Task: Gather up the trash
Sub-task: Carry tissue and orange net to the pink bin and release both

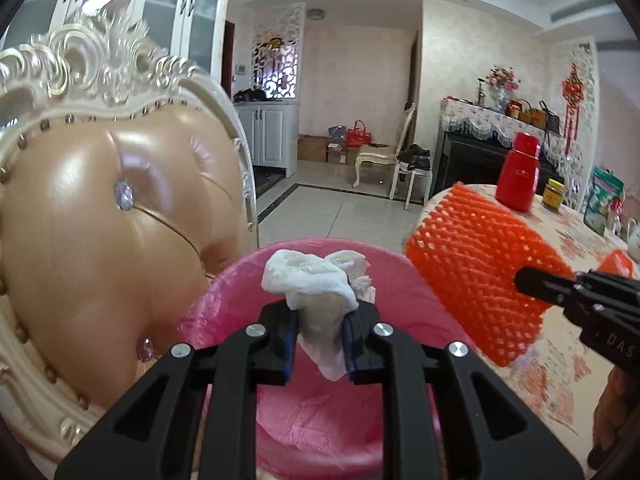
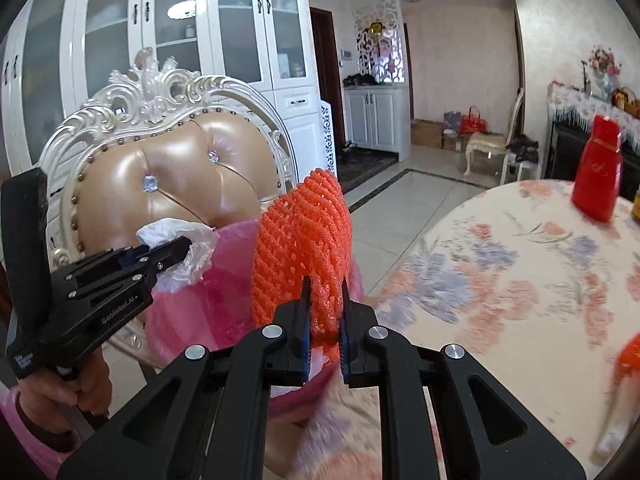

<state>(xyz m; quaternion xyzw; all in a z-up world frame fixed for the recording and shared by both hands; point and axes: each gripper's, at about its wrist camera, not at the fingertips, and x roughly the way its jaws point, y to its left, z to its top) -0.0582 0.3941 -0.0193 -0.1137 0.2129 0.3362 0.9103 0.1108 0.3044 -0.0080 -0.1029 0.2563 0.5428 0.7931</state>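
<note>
My left gripper (image 1: 320,320) is shut on a crumpled white tissue (image 1: 316,280) and holds it over the open pink-lined trash bin (image 1: 320,432). It also shows in the right wrist view (image 2: 168,254), with the tissue (image 2: 180,236) above the bin (image 2: 224,280). My right gripper (image 2: 325,312) is shut on an orange foam fruit net (image 2: 300,248), held at the bin's right side by the table edge. The net (image 1: 472,268) and the right gripper (image 1: 532,284) show at the right of the left wrist view.
An ornate cream chair with tan leather back (image 1: 100,220) stands behind the bin. The round table with floral cloth (image 2: 520,280) carries a red bottle (image 2: 598,172), a jar (image 1: 554,194) and another orange net piece (image 2: 630,354). Tiled floor (image 2: 400,208) lies beyond.
</note>
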